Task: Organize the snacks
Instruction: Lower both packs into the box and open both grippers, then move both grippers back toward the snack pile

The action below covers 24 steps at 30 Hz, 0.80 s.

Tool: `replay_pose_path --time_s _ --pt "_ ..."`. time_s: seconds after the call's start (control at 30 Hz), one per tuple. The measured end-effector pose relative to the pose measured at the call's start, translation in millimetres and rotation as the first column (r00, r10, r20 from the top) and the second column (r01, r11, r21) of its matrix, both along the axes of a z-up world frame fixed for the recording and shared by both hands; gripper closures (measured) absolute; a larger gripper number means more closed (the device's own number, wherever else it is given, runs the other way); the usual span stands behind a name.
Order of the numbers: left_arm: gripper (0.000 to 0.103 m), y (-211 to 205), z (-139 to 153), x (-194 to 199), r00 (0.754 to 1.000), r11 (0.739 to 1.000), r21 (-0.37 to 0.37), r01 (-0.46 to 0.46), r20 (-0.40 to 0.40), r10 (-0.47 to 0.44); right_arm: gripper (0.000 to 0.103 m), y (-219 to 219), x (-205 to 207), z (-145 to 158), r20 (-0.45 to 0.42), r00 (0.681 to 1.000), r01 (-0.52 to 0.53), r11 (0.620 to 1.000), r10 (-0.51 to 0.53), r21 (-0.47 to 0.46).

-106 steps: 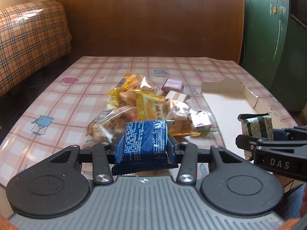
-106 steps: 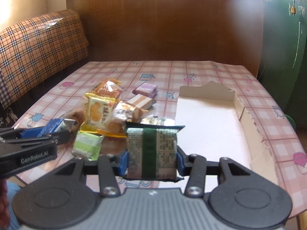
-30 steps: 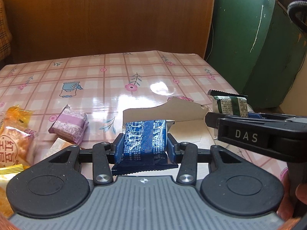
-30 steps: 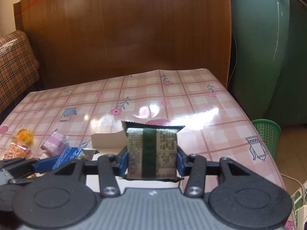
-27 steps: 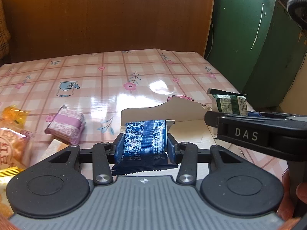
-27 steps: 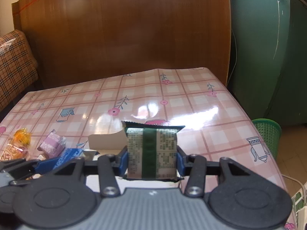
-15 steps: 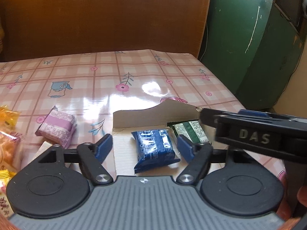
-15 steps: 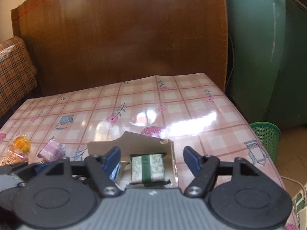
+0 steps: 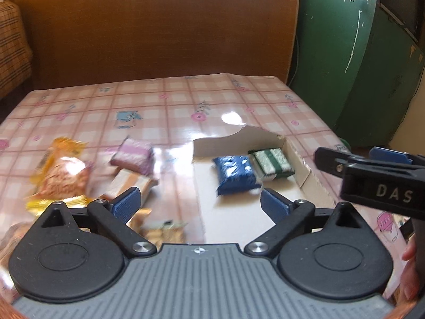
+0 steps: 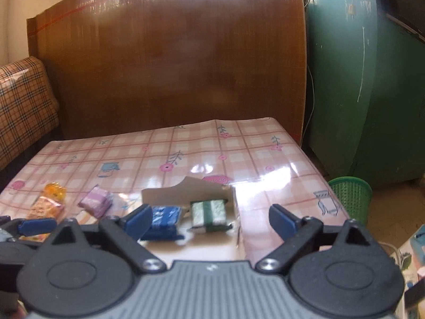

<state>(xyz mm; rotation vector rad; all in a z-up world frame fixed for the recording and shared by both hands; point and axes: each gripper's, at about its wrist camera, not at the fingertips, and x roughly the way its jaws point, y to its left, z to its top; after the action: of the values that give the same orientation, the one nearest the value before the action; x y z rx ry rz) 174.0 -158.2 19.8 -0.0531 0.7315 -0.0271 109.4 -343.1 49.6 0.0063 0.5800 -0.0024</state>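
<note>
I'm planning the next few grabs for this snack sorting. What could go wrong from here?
1. The shallow white cardboard box has a torn, low wall, so a bump from the open left gripper or open right gripper may shift it.
2. The blue foil packet and green-striped packet sit together in the far corner; later packets could pile on them.
3. The loose wrapped snacks overlap, so one grab may drag neighbours.

Blue packet, green-striped packet, pink-checked tablecloth.
</note>
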Motion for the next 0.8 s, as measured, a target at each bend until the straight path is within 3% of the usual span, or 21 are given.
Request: replay_pose_path --time_s 0.2,0.8 --pt "0.0 16 11 -35 0.999 0.999 0.025 -0.04 0.003 0.04 0.006 12 -27 1 -0.003 1.0 -0.016 1.0 0.016 0.018" --pt "0.0 48 19 -79 0.992 0.992 0.025 -0.122 0.025 0.122 0.006 53 -66 2 0.0 0.996 -0.084 0.996 0.084 0.024"
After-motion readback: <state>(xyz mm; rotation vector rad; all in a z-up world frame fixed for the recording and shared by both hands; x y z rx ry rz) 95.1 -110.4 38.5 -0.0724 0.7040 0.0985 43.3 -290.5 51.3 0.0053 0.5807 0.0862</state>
